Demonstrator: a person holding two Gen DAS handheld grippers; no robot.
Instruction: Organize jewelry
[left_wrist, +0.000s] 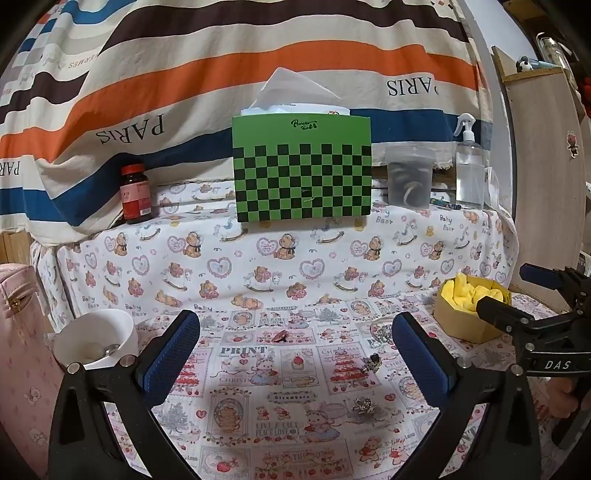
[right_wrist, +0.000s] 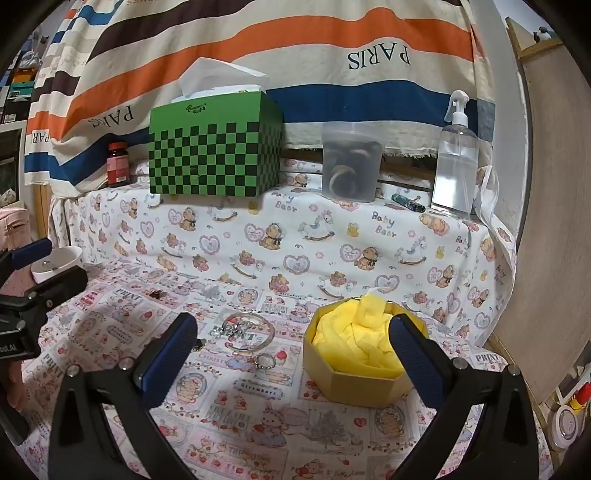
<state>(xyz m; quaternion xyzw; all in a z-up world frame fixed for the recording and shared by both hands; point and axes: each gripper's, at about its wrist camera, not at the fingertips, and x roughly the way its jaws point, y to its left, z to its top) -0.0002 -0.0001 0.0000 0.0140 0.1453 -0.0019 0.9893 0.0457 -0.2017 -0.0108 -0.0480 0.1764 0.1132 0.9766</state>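
Observation:
Several small jewelry pieces lie on the printed cloth: a pinkish piece (left_wrist: 280, 336), a dark ring (left_wrist: 371, 362), a silver cluster (left_wrist: 364, 404), a clear bangle (right_wrist: 249, 330) with a silver charm inside it, and a small ring (right_wrist: 264, 360). A yellow box (right_wrist: 354, 384) lined with yellow tissue (right_wrist: 351, 332) sits to the right. My left gripper (left_wrist: 295, 354) hovers open over the pieces, holding nothing. My right gripper (right_wrist: 295, 354) is open too, with its right finger in front of the box and nothing between the pads. Each gripper shows in the other's view: right (left_wrist: 511, 291), left (right_wrist: 55, 262).
A white bowl (left_wrist: 96, 339) with a spoon stands at the left beside a pink bag (left_wrist: 18, 314). On the raised ledge behind are a red bottle (left_wrist: 135, 195), a green checkered tissue box (left_wrist: 301, 170), a clear container (left_wrist: 408, 177) and a spray bottle (left_wrist: 469, 166). A wooden panel (right_wrist: 546, 221) borders the right.

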